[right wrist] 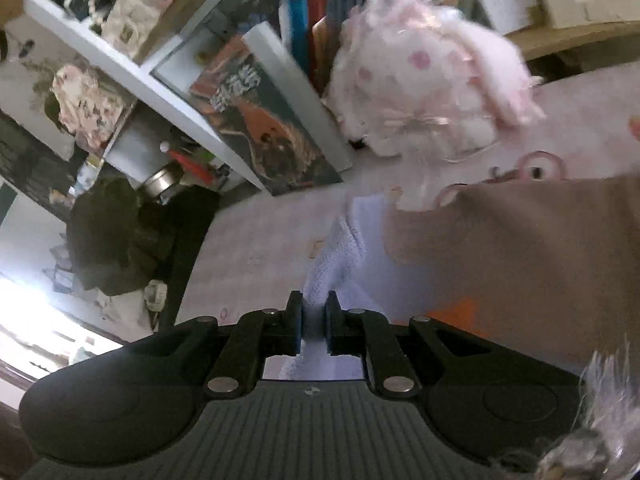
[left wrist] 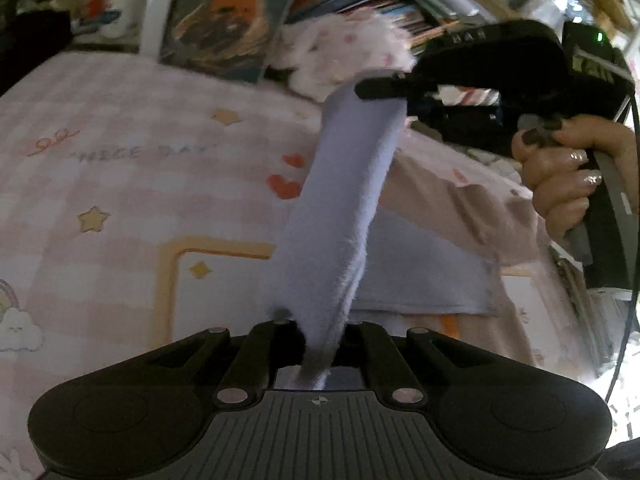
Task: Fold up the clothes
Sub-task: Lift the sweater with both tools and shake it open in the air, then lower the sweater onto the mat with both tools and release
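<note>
A lavender fleece cloth (left wrist: 336,216) is stretched as a taut band between both grippers above the bed. At the bottom of the left wrist view, my left gripper (left wrist: 316,336) is shut on one end of it, and the fabric hides the fingertips. My right gripper (left wrist: 376,89), held by a hand (left wrist: 560,176), is shut on the other end at the upper right. In the right wrist view the right gripper (right wrist: 314,318) pinches the lavender cloth (right wrist: 340,248) between its pads. More of the cloth lies flat on the bed (left wrist: 424,276).
The bed has a pink checked sheet (left wrist: 120,184) with stars and hearts. A tan garment (right wrist: 520,264) lies beside the cloth. A pink plush toy (right wrist: 432,80) sits at the head of the bed, against a white bookshelf (right wrist: 168,92) with leaning books (right wrist: 272,128).
</note>
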